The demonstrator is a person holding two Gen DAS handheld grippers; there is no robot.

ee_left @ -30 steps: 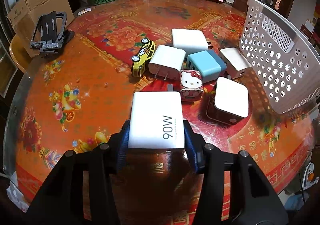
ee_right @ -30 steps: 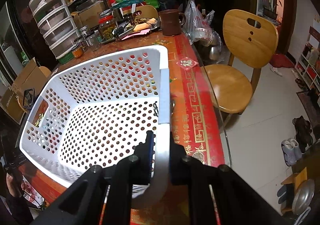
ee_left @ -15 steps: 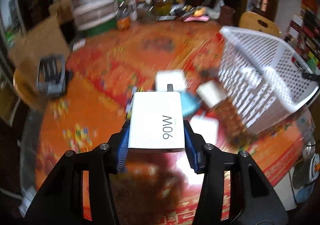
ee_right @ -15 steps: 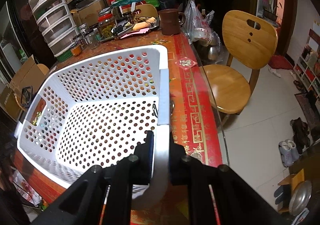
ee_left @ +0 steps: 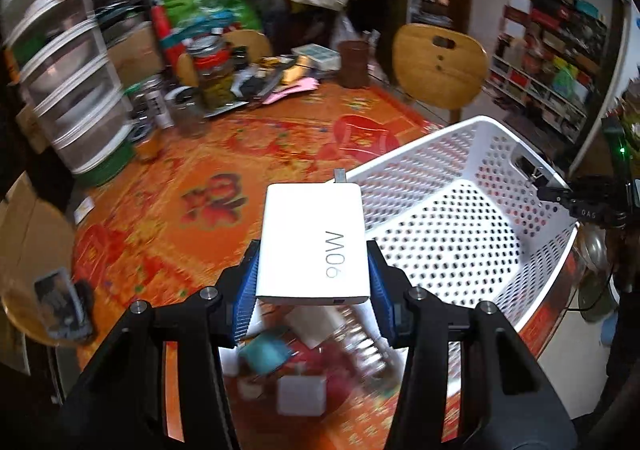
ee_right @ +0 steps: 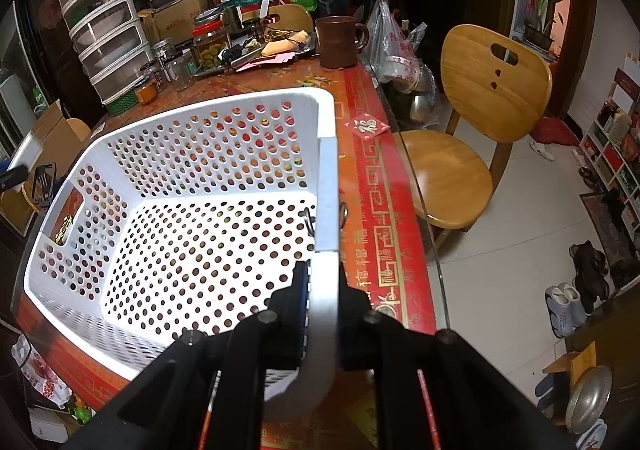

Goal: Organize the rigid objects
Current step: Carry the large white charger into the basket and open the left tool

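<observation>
step: white rectangular "90W" charger (ee_left: 313,246) was held clamped in left gripper (ee_left: 312,282) fingers, beside white perforated plastic basket (ee_left: 460,234)
right gripper (ee_right: 320,290): fingers were clamped on basket rim
next: release over basket was judged needed

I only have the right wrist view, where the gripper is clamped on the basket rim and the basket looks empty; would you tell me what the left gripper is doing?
Observer: The left gripper holds a white charger marked 90W between its blue pads, lifted above the table.
Operator: Thank you. Is it over the basket yet?
Observer: Not quite; in the left wrist view the white basket sits just to the charger's right, its near rim right beside it.
Operator: Are other items left to collect?
Observer: Yes, blurred below the gripper lie a teal charger and a small white one on the red tablecloth.
</observation>
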